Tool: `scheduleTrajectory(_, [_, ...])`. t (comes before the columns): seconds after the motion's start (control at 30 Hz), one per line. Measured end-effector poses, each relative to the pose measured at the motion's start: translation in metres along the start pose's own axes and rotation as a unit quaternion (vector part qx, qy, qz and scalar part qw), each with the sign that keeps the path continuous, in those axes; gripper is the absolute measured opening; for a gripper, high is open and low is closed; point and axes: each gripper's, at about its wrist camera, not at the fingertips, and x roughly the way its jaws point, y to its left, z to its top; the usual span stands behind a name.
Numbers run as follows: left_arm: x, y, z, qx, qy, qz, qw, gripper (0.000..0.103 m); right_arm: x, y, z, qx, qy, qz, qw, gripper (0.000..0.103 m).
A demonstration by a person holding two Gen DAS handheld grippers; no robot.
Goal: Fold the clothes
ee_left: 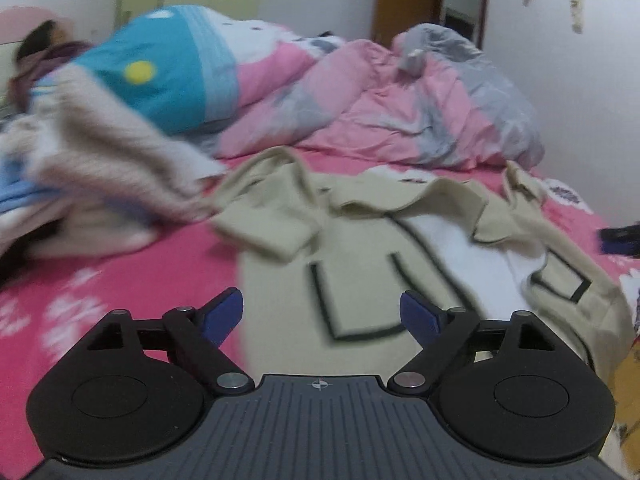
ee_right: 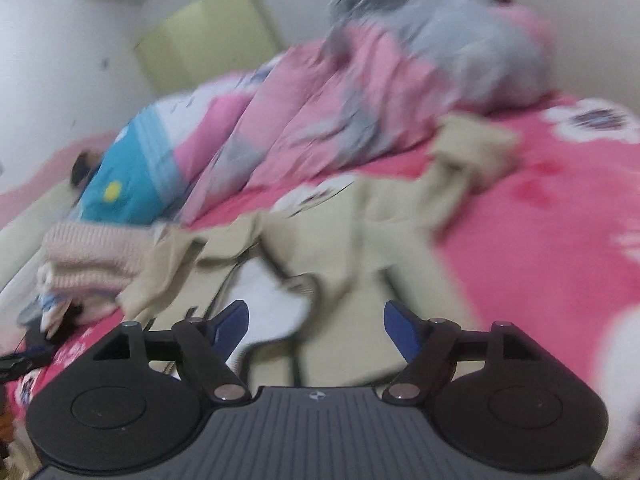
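A beige jacket (ee_left: pixel 360 248) with dark-trimmed pockets and a white lining lies spread on the pink bed sheet (ee_left: pixel 120 280). Its sleeves are rumpled toward the far side. My left gripper (ee_left: pixel 322 316) hovers open over the jacket's near part, blue pads wide apart and nothing between them. In the right wrist view, the same jacket (ee_right: pixel 360 240) lies under my right gripper (ee_right: pixel 316 328), which is also open with no cloth pinched. The right view is blurred.
A pile of clothes with a pinkish knit (ee_left: pixel 100 152) sits at the left of the bed. A pink and grey quilt (ee_left: pixel 380 100) and a blue pillow (ee_left: pixel 160 76) lie behind the jacket. White walls bound the far and right sides.
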Motion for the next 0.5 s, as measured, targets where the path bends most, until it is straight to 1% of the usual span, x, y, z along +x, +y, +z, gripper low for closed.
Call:
scheduleTrajectory(0.07, [0.030,-0.018,0.004,0.014,0.001,-0.006,0.9999,0.087,0.039,0.010,0.006,-0.006,0.030,0.003,1.000,0.077])
scheduleTrajectory(0.13, [0.059,-0.035,0.007,0.034,0.000,-0.010,0.9994,0.087,0.071,0.014,0.010,-0.020,0.060,-0.027,0.998,0.077])
scheduleTrajectory(0.2, [0.085,-0.048,0.011,0.054,-0.001,-0.021,0.9983,0.087,0.096,0.014,0.008,-0.039,0.092,-0.041,0.994,0.055])
scheduleTrajectory(0.23, [0.097,-0.054,0.011,0.067,-0.005,-0.026,0.9974,0.087,0.104,0.013,0.007,-0.047,0.103,-0.048,0.992,0.036])
scheduleTrajectory(0.27, [0.106,-0.059,0.011,0.081,-0.010,-0.026,0.9964,0.087,0.108,0.012,0.007,-0.055,0.105,-0.057,0.991,0.018])
scheduleTrajectory(0.33, [0.122,-0.069,0.009,0.109,-0.018,-0.022,0.9936,0.086,0.103,0.006,0.016,-0.062,0.094,-0.061,0.992,0.005])
scheduleTrajectory(0.43, [0.142,-0.076,0.002,0.133,-0.014,-0.015,0.9909,0.086,0.085,-0.004,0.042,-0.072,0.057,-0.081,0.992,0.003])
scheduleTrajectory(0.5, [0.152,-0.075,-0.001,0.130,0.000,-0.014,0.9914,0.085,0.076,-0.010,0.068,-0.096,0.026,-0.107,0.989,0.003])
